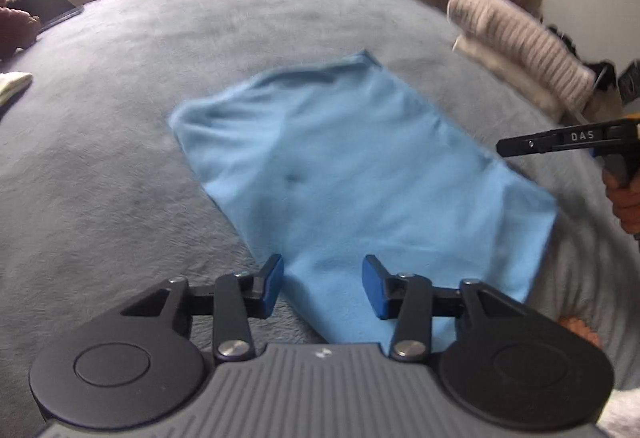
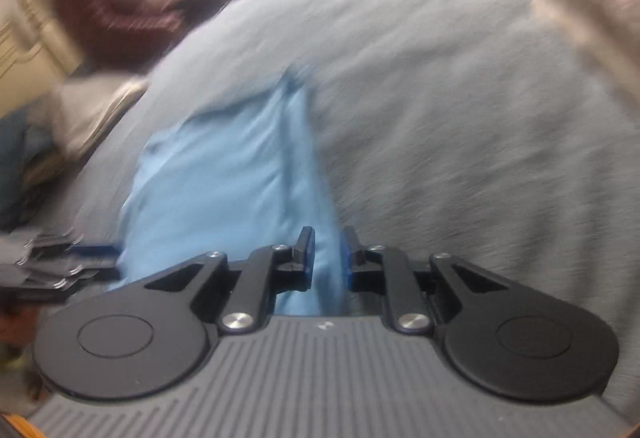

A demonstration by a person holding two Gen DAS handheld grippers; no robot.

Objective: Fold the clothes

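The blue cloth (image 1: 360, 174) lay flat on the grey bed cover (image 1: 120, 158), a soft fleecy rectangle with a few shallow wrinkles and its long axis running from about 11 o'clock down to 5 o'clock in the left wrist view. Our left gripper (image 1: 323, 286) hung right over the near short edge, at 6 o'clock from the cloth's middle, with its blue pads spread apart and nothing between them. So we reckoned the left was the nearer one for grabbing that edge.

Our right gripper (image 2: 327, 258) was coming in from the 3 o'clock side. Its jaws were only a little apart, and we couldn't really tell from the blurry right wrist view whether the fold of cloth between the pads was pinched or just lying there.

Beyond the cloth at about 2 o'clock sat a ribbed cream knit (image 1: 520, 46), chunky and folded.
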